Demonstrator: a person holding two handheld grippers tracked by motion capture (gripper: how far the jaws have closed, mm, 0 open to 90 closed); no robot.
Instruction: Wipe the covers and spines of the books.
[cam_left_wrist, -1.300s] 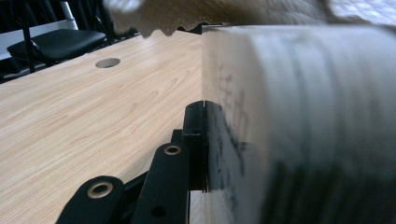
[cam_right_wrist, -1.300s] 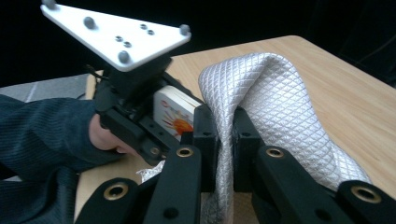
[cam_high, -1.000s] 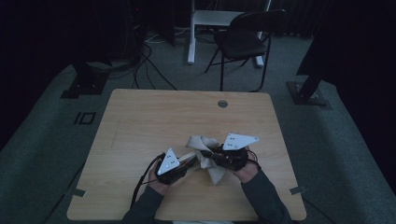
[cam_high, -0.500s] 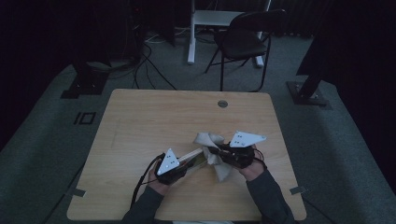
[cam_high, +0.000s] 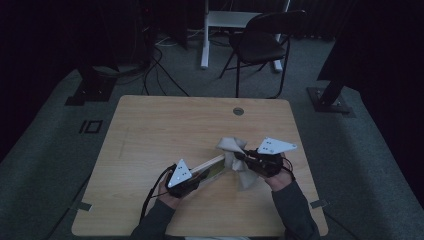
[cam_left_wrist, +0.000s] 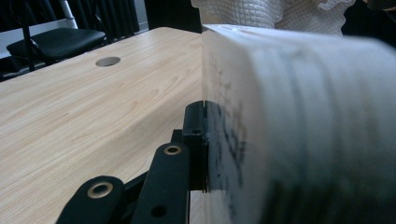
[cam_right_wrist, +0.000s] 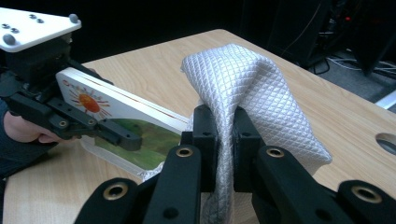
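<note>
A thin picture book (cam_high: 212, 168) with a sun and green art on its cover (cam_right_wrist: 116, 109) lies low over the table's front middle, with my left gripper (cam_high: 199, 176) shut on its near end. One black finger (cam_left_wrist: 194, 135) presses the book's white side (cam_left_wrist: 299, 116); the other is hidden behind it. My right gripper (cam_high: 241, 158) is shut on a pale quilted cloth (cam_high: 233, 148), which bunches up over the book's far end. The cloth (cam_right_wrist: 254, 88) is pinched between both pads of my right gripper (cam_right_wrist: 225, 137).
The wooden table (cam_high: 150, 130) has a round cable hole (cam_high: 238, 111) near its far edge. A black folding chair (cam_high: 260, 42) and a white desk leg stand behind it. Cables and dark stand bases lie on the grey floor.
My right gripper has slid to the right with the cloth, along the book toward its far end. The left hand and the book have stayed in place.
</note>
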